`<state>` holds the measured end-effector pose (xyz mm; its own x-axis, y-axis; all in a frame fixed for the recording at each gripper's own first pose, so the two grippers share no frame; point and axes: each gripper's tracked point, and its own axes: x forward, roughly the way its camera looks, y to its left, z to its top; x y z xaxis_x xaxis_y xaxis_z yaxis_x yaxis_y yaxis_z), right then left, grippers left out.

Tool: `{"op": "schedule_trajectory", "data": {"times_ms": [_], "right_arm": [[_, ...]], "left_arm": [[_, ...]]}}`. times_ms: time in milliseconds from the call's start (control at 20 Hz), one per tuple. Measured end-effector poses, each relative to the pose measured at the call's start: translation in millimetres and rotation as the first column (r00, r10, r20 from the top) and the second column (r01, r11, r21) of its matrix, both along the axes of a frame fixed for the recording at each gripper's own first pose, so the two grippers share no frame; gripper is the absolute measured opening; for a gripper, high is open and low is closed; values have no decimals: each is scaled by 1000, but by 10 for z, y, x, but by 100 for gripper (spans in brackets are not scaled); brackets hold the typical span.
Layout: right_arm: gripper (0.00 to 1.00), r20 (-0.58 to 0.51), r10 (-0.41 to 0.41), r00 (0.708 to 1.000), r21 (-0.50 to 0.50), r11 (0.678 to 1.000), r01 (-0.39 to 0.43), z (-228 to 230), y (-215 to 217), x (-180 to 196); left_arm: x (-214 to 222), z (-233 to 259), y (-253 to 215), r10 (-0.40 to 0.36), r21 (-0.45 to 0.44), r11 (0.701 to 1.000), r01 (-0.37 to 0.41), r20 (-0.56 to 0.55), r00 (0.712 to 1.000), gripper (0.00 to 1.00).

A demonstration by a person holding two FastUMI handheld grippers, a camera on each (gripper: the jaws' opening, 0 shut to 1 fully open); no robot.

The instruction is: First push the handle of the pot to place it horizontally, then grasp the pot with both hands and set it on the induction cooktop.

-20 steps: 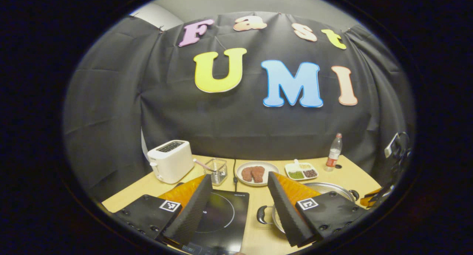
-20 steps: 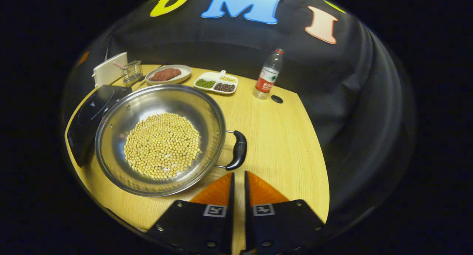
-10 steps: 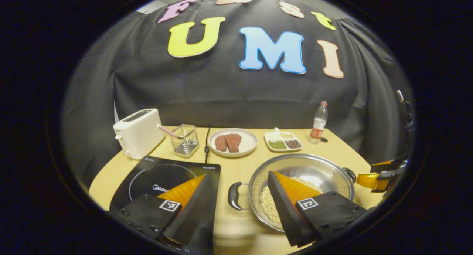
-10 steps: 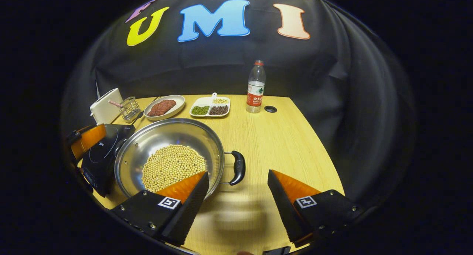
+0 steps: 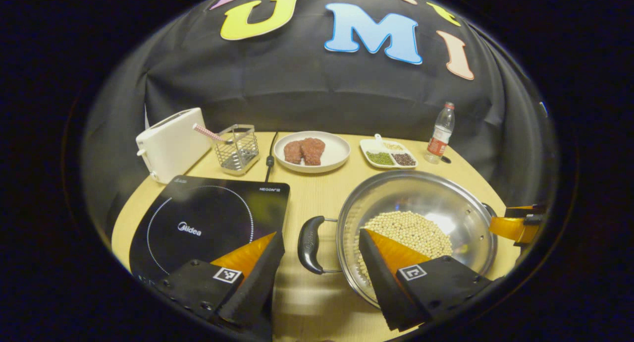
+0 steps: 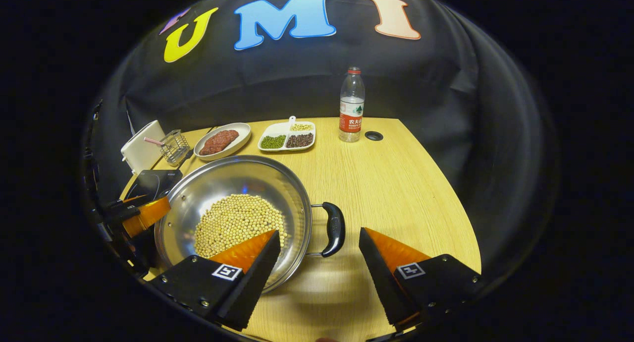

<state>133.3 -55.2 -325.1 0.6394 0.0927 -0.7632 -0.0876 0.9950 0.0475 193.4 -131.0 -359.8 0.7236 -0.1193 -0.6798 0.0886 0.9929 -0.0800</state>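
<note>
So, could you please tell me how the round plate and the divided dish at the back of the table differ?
The round plate is circular and undivided; the divided dish is roughly rectangular with separate compartments. The round plate holds two reddish-brown pieces of meat; the divided dish holds green, dark and pale beans, each in its own compartment. The round plate looks larger. Both are white and sit side by side behind the pot.
</note>
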Motion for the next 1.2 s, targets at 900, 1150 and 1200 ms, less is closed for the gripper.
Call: {"op": "schedule_trajectory", "data": {"times_ms": [900, 1150, 1200], "right_arm": [[52, -105, 1, 994, 62, 998, 5, -384, 21, 168], [51, -96, 38, 995, 39, 999, -34, -386, 19, 183], [51, -94, 41, 995, 39, 999, -37, -385, 11, 188]], "left_arm": [[3, -454, -50, 61, 22, 998, -59, -129, 990, 71], [-16, -430, -45, 97, 18, 995, -95, -123, 988, 64], [-6, -420, -42, 99, 25, 995, -97, -116, 988, 64]]}}
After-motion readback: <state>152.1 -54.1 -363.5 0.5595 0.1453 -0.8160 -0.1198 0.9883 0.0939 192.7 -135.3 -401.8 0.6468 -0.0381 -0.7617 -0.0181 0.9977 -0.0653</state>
